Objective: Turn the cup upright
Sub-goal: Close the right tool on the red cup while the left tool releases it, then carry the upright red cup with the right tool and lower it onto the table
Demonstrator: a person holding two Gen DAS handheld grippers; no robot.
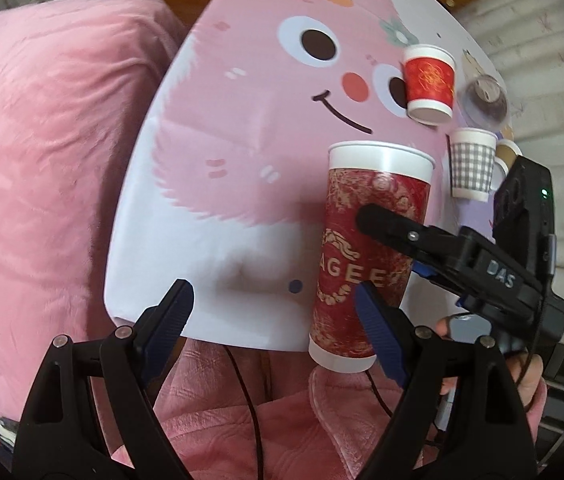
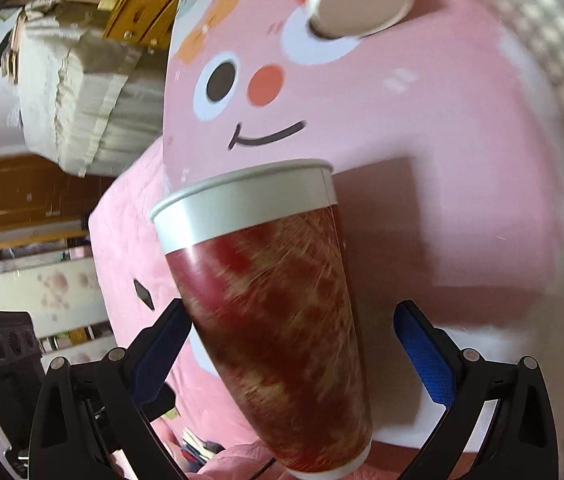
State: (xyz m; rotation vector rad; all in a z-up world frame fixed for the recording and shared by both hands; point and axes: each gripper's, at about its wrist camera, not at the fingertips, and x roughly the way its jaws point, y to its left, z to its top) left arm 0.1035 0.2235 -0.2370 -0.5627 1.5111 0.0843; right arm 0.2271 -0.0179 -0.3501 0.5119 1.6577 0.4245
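Observation:
A tall red paper cup (image 1: 365,248) with gold print and a white rim stands nearly upright, rim up, at the near edge of the pink cartoon table mat (image 1: 250,120). In the right wrist view the cup (image 2: 278,320) is blurred and tilted between the jaws of my right gripper (image 2: 289,340). The left finger touches it; the right blue pad (image 2: 421,352) stands clear of it. In the left wrist view one right finger (image 1: 385,224) lies across the cup. My left gripper (image 1: 278,316) is open and empty, just left of the cup.
A small red cup (image 1: 429,80) lies tipped on the mat at the far right, also showing in the right wrist view (image 2: 357,4). A grey checked cup (image 1: 471,164) and a clear glass (image 1: 485,98) stand beyond it. Pink bedding (image 1: 42,160) lies to the left.

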